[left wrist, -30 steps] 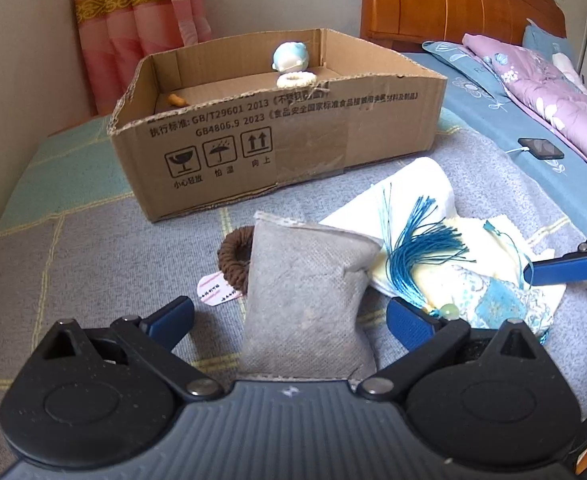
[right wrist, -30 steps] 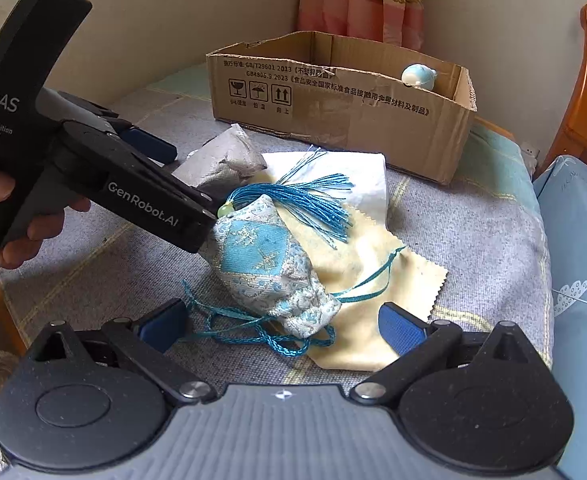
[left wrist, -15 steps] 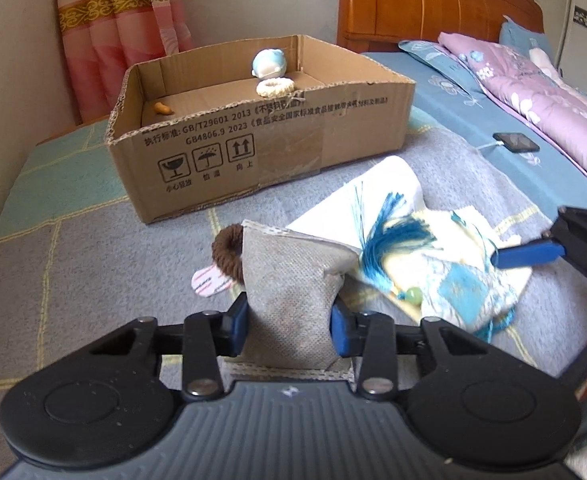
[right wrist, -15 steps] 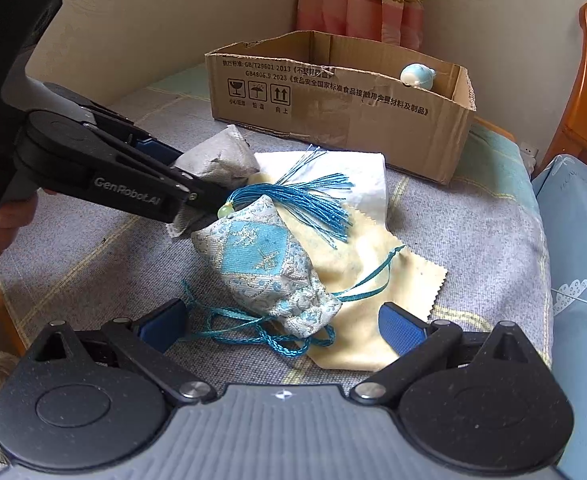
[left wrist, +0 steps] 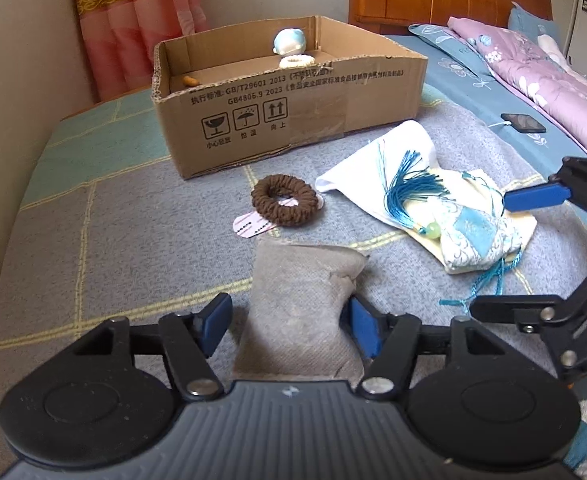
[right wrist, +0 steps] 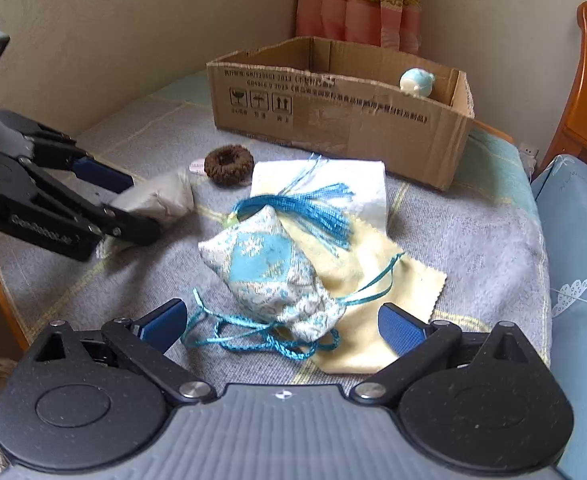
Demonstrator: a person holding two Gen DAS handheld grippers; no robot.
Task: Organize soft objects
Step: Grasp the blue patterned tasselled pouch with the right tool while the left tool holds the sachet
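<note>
1. Left gripper (left wrist: 289, 316): the jaws are partly spread and bracket the grey fabric pouch (left wrist: 297, 296), which lies on the bed cover (left wrist: 93, 248). Bed cover shows between the left pad and the pouch, so treat this as not clamped. The right pad is touching it or just beside it; you cannot tell which.
2. Brown scrunchie (left wrist: 284, 205): it lies flat beyond the pouch, apart from it, with a pink tag (left wrist: 249, 229) at its edge. Nothing holds it.
3. Cardboard box (left wrist: 293, 128): it stands open-topped behind the scrunchie, so you can load it from above. It is judged to be the collection container. It holds a blue-and-white plush toy (left wrist: 289, 42) and a white ring (left wrist: 296, 60) at the back, and a small orange item (left wrist: 191, 80) at the left. Most of the floor is hidden by the near wall.
4. Brocade sachet (right wrist: 269, 276): it rests on a yellow cloth (right wrist: 413, 284), which overlaps a white cloth (right wrist: 357, 184). Its blue tassel points towards the box, and its cord is looped loose at the near end.
5. Right gripper (right wrist: 281, 320): the jaws are wide, one to each side of the sachet's near end, and grip nothing. The cord could snag when you close.
</note>
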